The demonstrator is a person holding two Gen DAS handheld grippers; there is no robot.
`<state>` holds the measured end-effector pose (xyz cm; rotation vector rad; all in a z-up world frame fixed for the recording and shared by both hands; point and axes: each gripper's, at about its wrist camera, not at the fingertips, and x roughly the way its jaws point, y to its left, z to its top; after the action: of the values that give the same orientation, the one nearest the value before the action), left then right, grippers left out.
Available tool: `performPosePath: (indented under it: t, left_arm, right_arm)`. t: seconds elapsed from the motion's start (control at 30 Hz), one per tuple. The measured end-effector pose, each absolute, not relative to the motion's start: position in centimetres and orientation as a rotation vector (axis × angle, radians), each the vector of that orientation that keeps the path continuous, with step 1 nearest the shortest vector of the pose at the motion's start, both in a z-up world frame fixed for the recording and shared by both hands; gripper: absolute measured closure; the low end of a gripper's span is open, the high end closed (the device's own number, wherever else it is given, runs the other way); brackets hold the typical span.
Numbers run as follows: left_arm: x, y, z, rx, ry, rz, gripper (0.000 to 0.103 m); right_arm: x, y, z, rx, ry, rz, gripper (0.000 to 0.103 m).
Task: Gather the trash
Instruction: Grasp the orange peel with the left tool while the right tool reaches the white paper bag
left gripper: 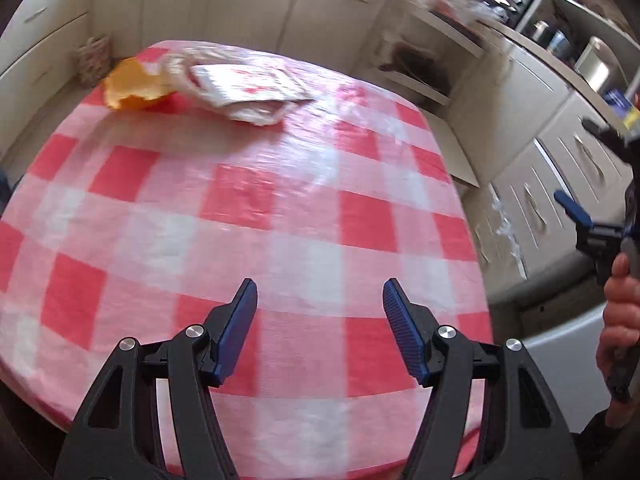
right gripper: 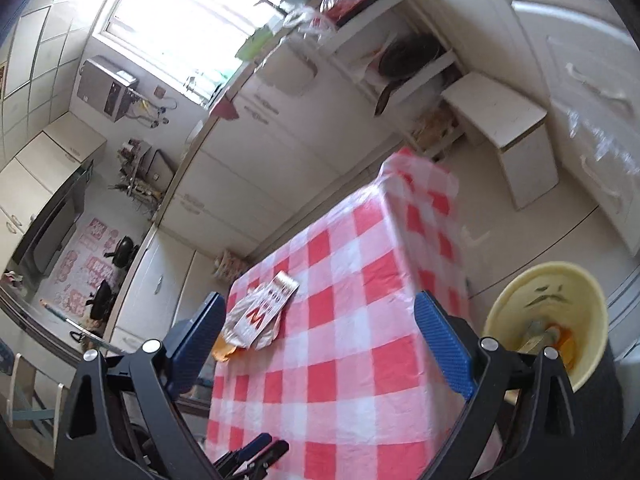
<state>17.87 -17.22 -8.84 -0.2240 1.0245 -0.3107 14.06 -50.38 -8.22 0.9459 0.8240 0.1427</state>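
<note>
Overhead, both the left gripper and right gripper gape wide above the checked table.

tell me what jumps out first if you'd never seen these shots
The red and white checked tablecloth fills both views. At its far end lie a crumpled white wrapper with red print and an orange scrap beside it. Off the table's right side, a yellow bin already holds some bits, and both tools, left and right, hang open and empty.
</note>
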Motion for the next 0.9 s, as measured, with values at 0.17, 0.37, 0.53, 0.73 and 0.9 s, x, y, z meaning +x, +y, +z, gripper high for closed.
performPosePath:
  t: [0.17,0.37,0.53,0.73,0.9]
  left_arm:
    - [21.2,-7.6,-8.8,-0.348,0.986,-0.115,0.035]
    - [26.8,-2.1,-8.4,-0.389,0.938,-0.015,0.032]
    - [31.7,-1.0,-8.4,-0.376,0.934,0.007,0.029]
    - [35.9,-0.1,-9.3,-0.351,0.945,0.023,0.027]
    - [38.3,0.1,-10.4,-0.335,0.965,0.005,0.032]
  right_arm:
    - [18.0,-43.2,-10.7,0.946,0.965,0.292,0.012]
    - [24.1,-38.3,-12.9,0.930,1.042,0.332,0.012]
    - [28.2,-36.2,-16.3,0.970,1.113,0.305,0.012]
    - [31.6,-34.3,-17.4,0.869,1.116,0.263,0.012]
    - [32.8,-33.3,-17.3,0.788,1.071,0.256,0.028]
